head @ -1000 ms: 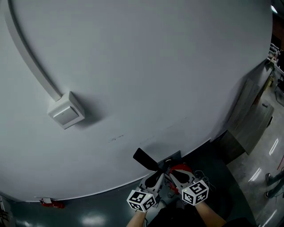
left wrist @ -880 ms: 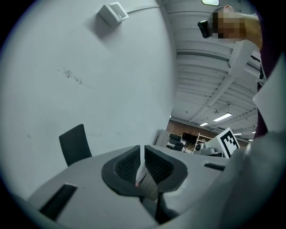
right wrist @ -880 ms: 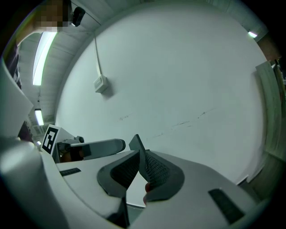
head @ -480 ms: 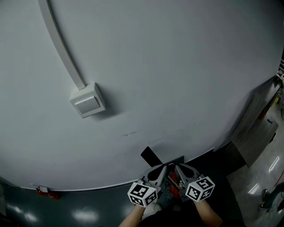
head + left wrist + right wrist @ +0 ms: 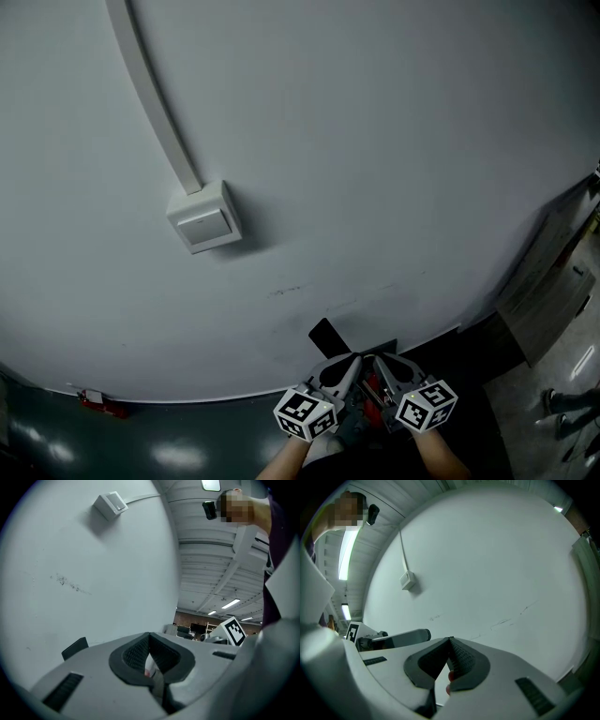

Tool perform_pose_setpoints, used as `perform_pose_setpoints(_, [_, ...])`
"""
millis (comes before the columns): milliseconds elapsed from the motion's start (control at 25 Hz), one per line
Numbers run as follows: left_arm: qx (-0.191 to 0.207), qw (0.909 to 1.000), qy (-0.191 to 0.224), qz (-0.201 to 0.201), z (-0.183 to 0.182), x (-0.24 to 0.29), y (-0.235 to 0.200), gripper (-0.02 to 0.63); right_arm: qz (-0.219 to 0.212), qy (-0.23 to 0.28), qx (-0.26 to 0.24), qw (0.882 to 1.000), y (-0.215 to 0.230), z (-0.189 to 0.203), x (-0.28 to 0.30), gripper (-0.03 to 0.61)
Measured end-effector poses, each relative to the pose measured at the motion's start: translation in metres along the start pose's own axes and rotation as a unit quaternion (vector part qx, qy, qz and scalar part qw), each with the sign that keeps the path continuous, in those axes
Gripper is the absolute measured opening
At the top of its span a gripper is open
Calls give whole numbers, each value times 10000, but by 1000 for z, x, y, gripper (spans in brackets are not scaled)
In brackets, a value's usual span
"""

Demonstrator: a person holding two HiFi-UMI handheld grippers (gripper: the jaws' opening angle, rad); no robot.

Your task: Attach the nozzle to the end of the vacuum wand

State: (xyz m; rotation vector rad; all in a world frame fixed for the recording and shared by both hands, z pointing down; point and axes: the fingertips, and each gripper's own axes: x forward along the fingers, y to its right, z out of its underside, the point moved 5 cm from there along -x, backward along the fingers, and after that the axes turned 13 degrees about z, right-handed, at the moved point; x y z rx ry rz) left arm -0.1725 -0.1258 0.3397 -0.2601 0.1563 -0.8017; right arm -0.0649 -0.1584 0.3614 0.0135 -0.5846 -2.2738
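Both grippers sit side by side at the bottom of the head view, pointing at a white wall. My left gripper is shut with nothing in it, its dark pads meeting. My right gripper is shut and empty as well. A red part shows low between them; I cannot tell what it belongs to. Just beyond the fingertips a black flat piece leans at the wall's foot, and it shows again at the left of the left gripper view. No wand is clearly visible.
The white wall fills most of the view, with a switch box and its cable duct. Dark floor lies below, a grey cabinet stands at the right, and a small red item sits at the wall's foot on the left.
The head view has swung, so the switch box now sits further right and lower. The two grippers have drawn closer together, and less of the red part shows between them.
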Motion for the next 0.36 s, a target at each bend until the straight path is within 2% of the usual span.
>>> perform_pose_setpoints(360, [30, 10000, 6, -23, -1, -6, -8, 5, -88, 22, -15, 10000, -5, -2, 9, 17])
